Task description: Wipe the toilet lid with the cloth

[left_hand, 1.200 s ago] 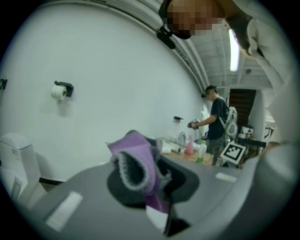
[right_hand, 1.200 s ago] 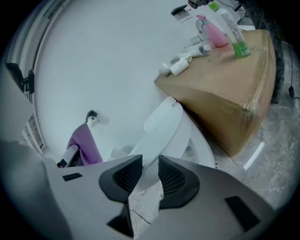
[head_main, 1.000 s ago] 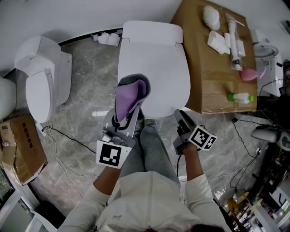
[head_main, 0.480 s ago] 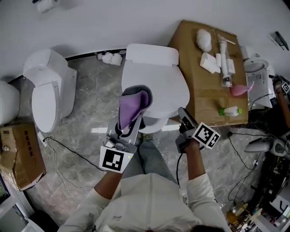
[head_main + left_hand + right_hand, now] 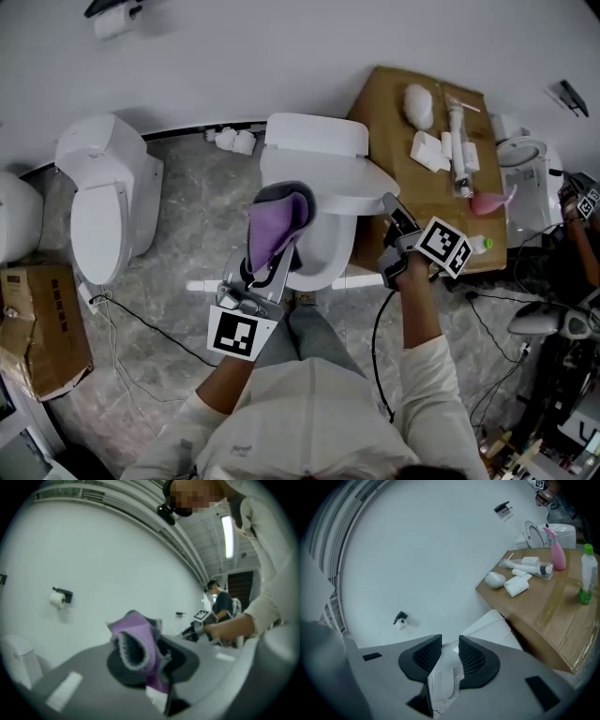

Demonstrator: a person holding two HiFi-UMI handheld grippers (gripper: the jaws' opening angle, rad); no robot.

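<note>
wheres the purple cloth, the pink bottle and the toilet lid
purple cloth (image 5: 277, 223): head view, middle of the purple fold
pink bottle (image 5: 558, 558): right gripper view, on its body
toilet lid (image 5: 321, 180): head view, on its white surface

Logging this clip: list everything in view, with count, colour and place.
toilet: one, white, centre.
toilet lid: one, white, part-raised, in right tongs.
cloth: one, purple, in left tongs.
second toilet: one, white, left.
cardboard box: one, brown, floor left.
table: one, brown, right of toilet.
spray bottle: one, pink, on table.
bottle: one, green-capped, on table.
paper roll: one, white, wall.
left tongs: one, grey, shut on cloth.
right tongs: one, grey, shut on toilet lid.
</note>
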